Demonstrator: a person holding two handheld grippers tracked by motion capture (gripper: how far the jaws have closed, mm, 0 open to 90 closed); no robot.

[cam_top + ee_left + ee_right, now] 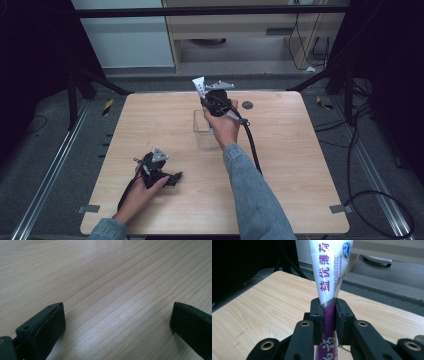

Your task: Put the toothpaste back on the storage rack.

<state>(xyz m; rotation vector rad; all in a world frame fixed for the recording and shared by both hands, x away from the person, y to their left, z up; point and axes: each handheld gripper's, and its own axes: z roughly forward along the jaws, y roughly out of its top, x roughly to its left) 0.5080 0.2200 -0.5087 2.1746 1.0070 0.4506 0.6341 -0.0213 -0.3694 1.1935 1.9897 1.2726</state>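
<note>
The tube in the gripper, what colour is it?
White tube with purple lettering, purple lower down; right gripper view.

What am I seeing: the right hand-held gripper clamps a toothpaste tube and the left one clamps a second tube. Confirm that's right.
Not quite. The right hand-held gripper does clamp the toothpaste tube, but the left hand-held gripper clamps nothing: the left gripper view shows its jaws wide apart over the bare wooden table.
</note>
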